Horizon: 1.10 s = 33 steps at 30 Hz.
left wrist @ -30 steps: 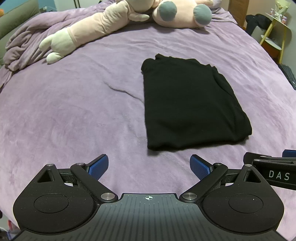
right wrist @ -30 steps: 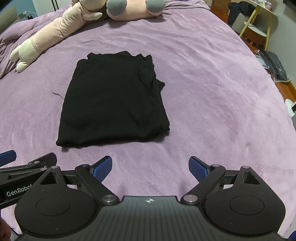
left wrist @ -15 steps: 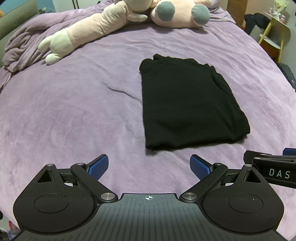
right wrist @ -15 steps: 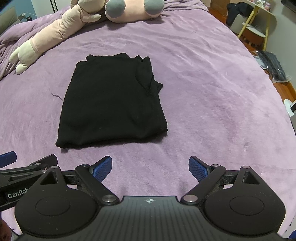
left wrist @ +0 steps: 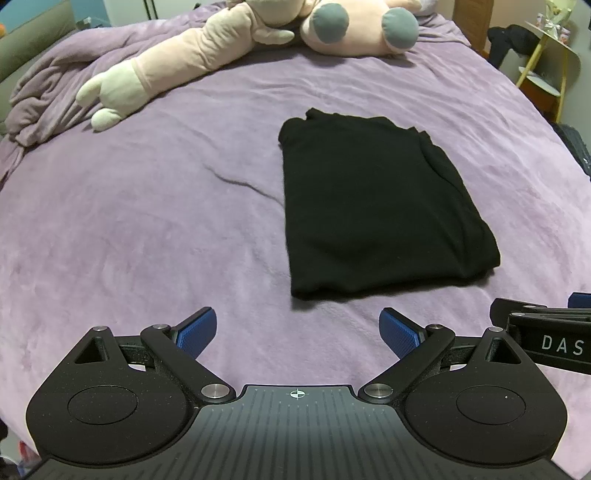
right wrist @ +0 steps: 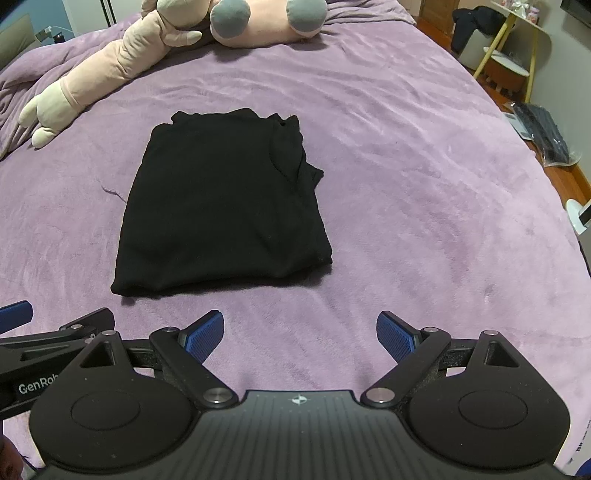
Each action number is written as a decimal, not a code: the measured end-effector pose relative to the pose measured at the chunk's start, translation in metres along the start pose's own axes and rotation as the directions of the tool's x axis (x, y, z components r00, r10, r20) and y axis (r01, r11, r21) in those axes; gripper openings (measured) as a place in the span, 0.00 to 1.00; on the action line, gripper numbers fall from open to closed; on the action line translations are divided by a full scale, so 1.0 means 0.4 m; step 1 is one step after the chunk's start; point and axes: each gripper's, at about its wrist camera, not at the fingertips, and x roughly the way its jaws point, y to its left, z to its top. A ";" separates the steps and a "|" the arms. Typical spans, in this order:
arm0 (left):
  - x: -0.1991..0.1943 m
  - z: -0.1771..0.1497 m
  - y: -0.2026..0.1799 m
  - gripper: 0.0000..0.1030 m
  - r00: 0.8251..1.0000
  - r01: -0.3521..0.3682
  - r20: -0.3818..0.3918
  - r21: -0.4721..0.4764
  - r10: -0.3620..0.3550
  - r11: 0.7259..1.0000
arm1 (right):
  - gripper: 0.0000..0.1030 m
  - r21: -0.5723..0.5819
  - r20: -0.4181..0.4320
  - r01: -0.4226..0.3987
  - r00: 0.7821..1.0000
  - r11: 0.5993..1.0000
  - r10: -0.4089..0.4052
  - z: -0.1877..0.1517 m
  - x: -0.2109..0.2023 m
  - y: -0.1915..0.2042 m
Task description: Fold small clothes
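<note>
A black garment (left wrist: 373, 206) lies folded into a rough rectangle on the purple bed cover (left wrist: 147, 221); it also shows in the right wrist view (right wrist: 221, 206). My left gripper (left wrist: 297, 330) is open and empty, held near the bed's front, short of the garment's near edge. My right gripper (right wrist: 300, 332) is open and empty, beside the left one, also short of the garment. Each gripper shows at the edge of the other's view.
A long pink plush toy (left wrist: 177, 62) and a round pink plush (left wrist: 358, 26) lie at the head of the bed. A bunched purple blanket (left wrist: 40, 96) is at far left. A yellow-legged side table (right wrist: 509, 55) and a keyboard (right wrist: 543, 136) are off the right side.
Both grippers have drawn back slightly from the garment; it looks a little farther away. The garment has not moved. Both grippers stay open.
</note>
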 end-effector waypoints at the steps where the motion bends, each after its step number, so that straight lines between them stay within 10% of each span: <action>1: 0.000 0.001 0.001 0.95 1.000 0.004 0.000 0.000 -0.004 1.000 | 0.88 0.000 0.000 0.000 1.000 1.000 0.000 0.001 0.000 0.000; 33: -0.021 0.008 -0.023 0.95 0.999 -0.019 0.040 0.060 0.017 0.998 | 0.88 0.003 0.029 0.023 0.999 1.000 -0.024 0.004 -0.016 -0.007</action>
